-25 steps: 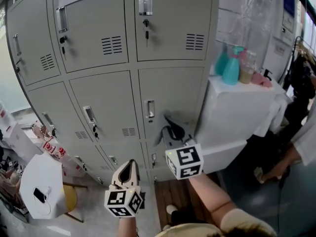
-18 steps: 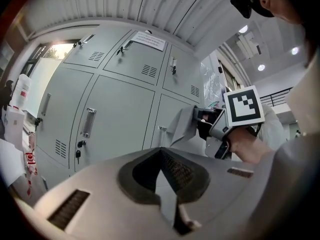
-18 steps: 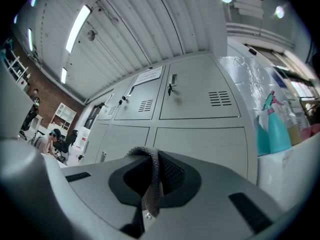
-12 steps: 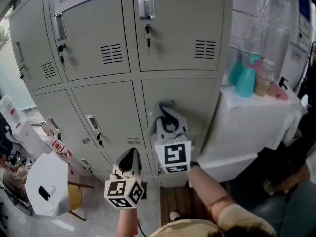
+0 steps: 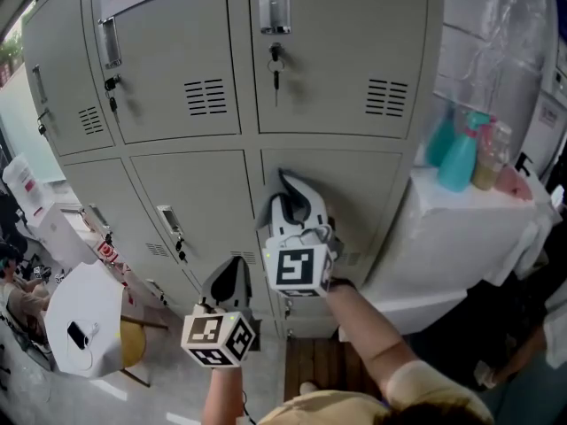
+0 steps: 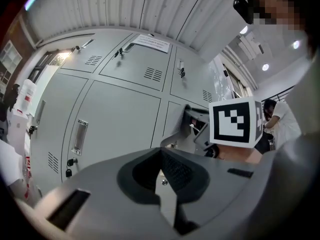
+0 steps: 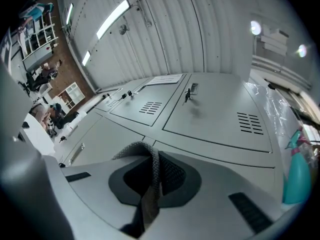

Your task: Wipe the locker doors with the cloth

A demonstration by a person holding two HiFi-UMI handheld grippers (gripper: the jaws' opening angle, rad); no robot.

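Note:
Grey locker doors (image 5: 199, 56) fill the head view in rows. My right gripper (image 5: 292, 187) points up against the right door of the middle row (image 5: 363, 193), close to its left edge. It is shut on a grey woven cloth (image 7: 149, 181), whose fold bulges out past the jaw tips towards the lockers (image 7: 210, 116). My left gripper (image 5: 234, 277) hangs lower and to the left, a short way off the doors; its jaws are shut with nothing between them. In the left gripper view (image 6: 161, 158) the right gripper's marker cube (image 6: 235, 121) shows ahead at the right.
A white cabinet (image 5: 461, 220) stands against the lockers at the right, carrying a teal spray bottle (image 5: 459, 159) and other bottles. At lower left are a white table (image 5: 84, 321) with a phone, a yellow stool (image 5: 131, 345) and boxes. Keys hang in the upper doors' locks.
My right gripper with the cloth has travelled up and to the left across the middle-row door. The left gripper has hardly moved.

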